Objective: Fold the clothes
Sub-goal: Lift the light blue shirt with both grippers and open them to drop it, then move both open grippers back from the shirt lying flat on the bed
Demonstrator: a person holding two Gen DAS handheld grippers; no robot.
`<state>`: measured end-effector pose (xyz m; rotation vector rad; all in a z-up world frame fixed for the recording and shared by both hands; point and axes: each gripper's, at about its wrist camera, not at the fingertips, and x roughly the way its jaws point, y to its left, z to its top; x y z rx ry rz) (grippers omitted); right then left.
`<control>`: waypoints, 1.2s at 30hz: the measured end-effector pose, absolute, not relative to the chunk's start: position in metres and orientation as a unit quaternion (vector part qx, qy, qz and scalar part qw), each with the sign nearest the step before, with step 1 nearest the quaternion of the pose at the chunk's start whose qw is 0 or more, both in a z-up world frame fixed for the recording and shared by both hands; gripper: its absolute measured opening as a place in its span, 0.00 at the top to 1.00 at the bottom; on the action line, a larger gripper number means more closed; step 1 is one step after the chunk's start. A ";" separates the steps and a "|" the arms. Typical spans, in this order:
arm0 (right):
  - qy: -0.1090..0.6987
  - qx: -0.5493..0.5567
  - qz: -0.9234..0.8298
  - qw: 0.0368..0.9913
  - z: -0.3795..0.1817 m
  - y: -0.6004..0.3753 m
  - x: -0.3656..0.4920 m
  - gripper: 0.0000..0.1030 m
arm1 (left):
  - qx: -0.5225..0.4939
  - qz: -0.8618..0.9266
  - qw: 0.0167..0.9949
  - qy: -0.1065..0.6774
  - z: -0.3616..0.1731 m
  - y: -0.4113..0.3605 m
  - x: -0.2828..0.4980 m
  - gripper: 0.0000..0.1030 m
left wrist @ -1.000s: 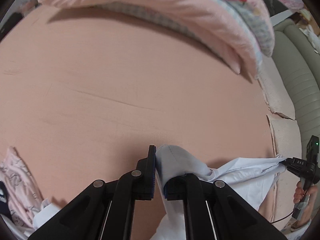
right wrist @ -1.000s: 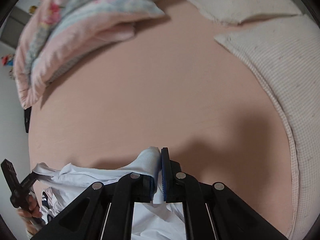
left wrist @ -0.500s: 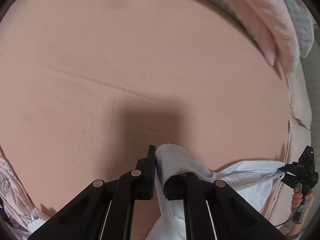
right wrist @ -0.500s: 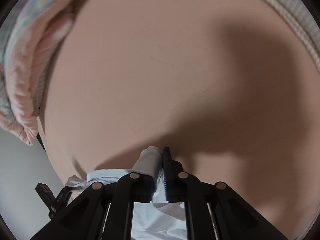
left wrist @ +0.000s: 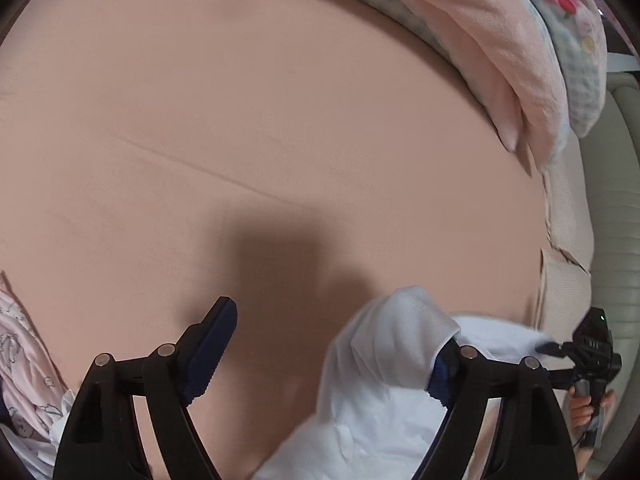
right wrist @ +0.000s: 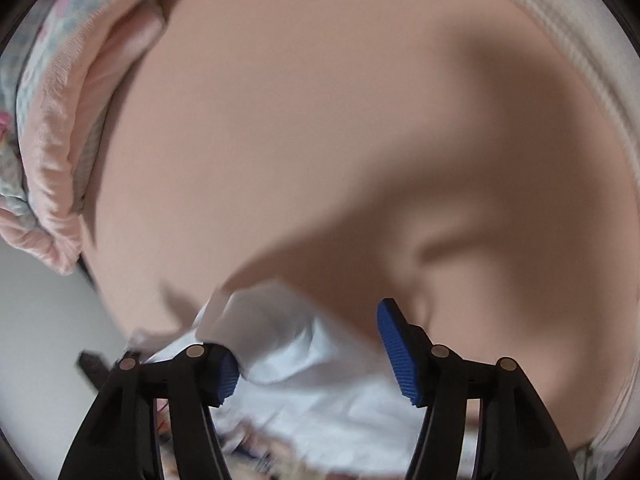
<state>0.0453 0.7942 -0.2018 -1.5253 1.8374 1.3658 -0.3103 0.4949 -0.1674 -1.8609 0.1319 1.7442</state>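
A pale blue-white garment [left wrist: 384, 392] lies on the peach bed sheet [left wrist: 260, 128]. My left gripper [left wrist: 332, 356] is open, and a fold of the garment is draped against its right finger. In the right wrist view the same garment [right wrist: 304, 364] lies between and below the fingers of my right gripper [right wrist: 308, 344], which is also open. Its cloth rests against the left blue pad [right wrist: 228, 376]. From the left wrist view, the right gripper [left wrist: 592, 348] shows at the far right, with a hand below it.
A rolled pink and patterned quilt [left wrist: 500, 40] lies along the far side of the bed, also the quilt [right wrist: 52, 152] at left in the right wrist view. A pink printed garment [left wrist: 24, 380] lies at lower left. A cream textured pillow edge [right wrist: 592, 80] borders the right.
Both grippers, shut on the pale garment's corners before, have opened and let the cloth go. The garment now sags onto the sheet.
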 end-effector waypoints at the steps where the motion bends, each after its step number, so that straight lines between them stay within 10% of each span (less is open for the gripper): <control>1: 0.658 -0.544 0.482 0.197 -0.200 0.793 0.048 0.33 | -0.706 0.645 0.289 0.047 -0.168 0.494 -0.310 0.20; 11: 0.636 -0.513 0.544 0.192 -0.179 0.781 0.049 0.28 | -0.702 0.641 0.308 -0.034 -0.153 0.472 -0.291 0.20; 22: 0.401 -0.556 0.701 0.195 -0.131 0.716 0.057 0.28 | -0.559 0.724 0.375 0.149 -0.097 0.430 -0.206 0.20; 36: 0.294 -0.462 0.817 0.178 -0.082 0.576 0.111 0.28 | -0.480 0.761 0.382 0.212 -0.068 0.354 -0.087 0.20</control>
